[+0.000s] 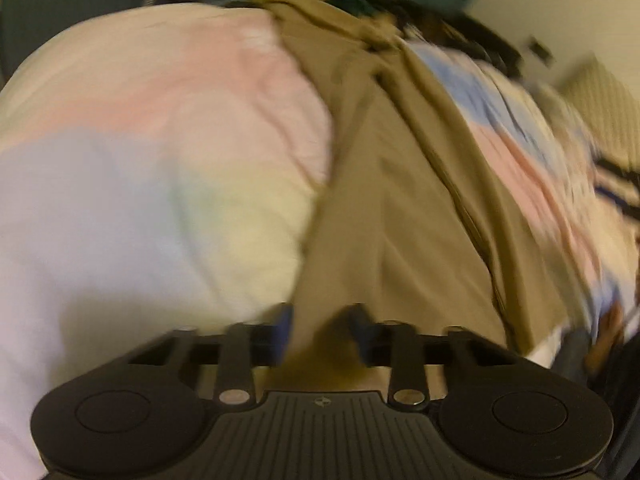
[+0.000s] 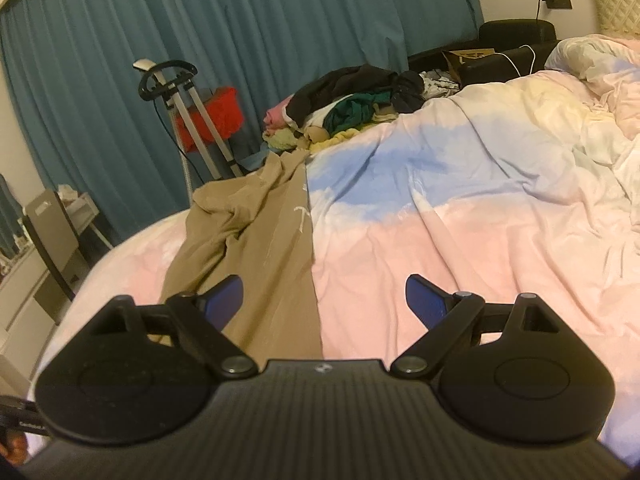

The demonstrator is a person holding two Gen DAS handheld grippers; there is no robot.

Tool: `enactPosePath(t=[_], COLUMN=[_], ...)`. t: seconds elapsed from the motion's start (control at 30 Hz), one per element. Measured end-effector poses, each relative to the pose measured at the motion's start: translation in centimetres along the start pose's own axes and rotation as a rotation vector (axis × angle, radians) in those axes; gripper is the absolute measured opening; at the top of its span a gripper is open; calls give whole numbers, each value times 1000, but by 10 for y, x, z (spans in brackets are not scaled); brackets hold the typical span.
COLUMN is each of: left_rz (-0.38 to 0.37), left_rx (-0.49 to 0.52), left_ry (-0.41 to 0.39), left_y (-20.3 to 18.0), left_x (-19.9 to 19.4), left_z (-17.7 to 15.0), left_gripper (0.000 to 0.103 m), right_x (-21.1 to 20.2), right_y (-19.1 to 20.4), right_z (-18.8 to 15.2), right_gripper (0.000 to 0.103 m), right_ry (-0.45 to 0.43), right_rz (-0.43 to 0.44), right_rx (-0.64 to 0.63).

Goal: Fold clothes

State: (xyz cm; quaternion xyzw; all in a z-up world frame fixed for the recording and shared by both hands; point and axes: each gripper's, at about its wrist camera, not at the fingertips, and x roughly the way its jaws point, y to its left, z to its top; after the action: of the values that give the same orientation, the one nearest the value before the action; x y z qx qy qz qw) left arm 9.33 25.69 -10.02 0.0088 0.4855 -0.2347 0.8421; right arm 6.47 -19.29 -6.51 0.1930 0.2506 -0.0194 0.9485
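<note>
A tan garment point(image 1: 384, 184) lies stretched along the pastel bed cover point(image 1: 160, 140). My left gripper point(image 1: 322, 330) is shut on the near end of the tan garment, cloth bunched between its blue pads. That view is blurred. In the right wrist view the same tan garment point(image 2: 272, 248) runs from the gripper toward the bed's far left edge. My right gripper point(image 2: 324, 300) is open and empty, low over the garment's right edge and the pink bed cover point(image 2: 460, 248).
A pile of mixed clothes point(image 2: 352, 104) lies at the far end of the bed. A crumpled duvet point(image 2: 600, 80) lies at the right. A clothes steamer stand point(image 2: 176, 92), a red item and teal curtains point(image 2: 240, 20) stand beyond the bed. A small desk point(image 2: 52, 232) is at left.
</note>
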Motion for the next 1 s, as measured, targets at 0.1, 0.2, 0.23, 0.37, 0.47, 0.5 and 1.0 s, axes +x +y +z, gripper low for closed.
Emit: enactPosePath(t=[0.1, 0.2, 0.23, 0.37, 0.47, 0.5, 1.0], left_rz=[73, 153, 178, 167, 145, 138, -1], left_rx=[186, 362, 414, 513, 525, 520, 395], left_ry=[-20, -31, -31, -74, -121, -132, 67], left_y=[-37, -74, -86, -133, -163, -171, -207], left_x=[-13, -25, -29, -46, -53, -55, 36], left_z=[-8, -15, -15, -14, -10, -8, -1], left_gripper=[3, 2, 2, 1, 1, 1, 16], right_x=[0, 0, 0, -2, -3, -2, 8], right_y=[3, 8, 8, 7, 5, 4, -12], right_z=[-4, -5, -5, -4, -3, -2, -4], right_gripper=[90, 90, 90, 90, 90, 90, 90], right_ry=[12, 9, 9, 13, 16, 19, 108], right_rz=[-12, -35, -34, -20, -10, -6, 35], right_rx=[-21, -65, -72, -63, -44, -39, 38])
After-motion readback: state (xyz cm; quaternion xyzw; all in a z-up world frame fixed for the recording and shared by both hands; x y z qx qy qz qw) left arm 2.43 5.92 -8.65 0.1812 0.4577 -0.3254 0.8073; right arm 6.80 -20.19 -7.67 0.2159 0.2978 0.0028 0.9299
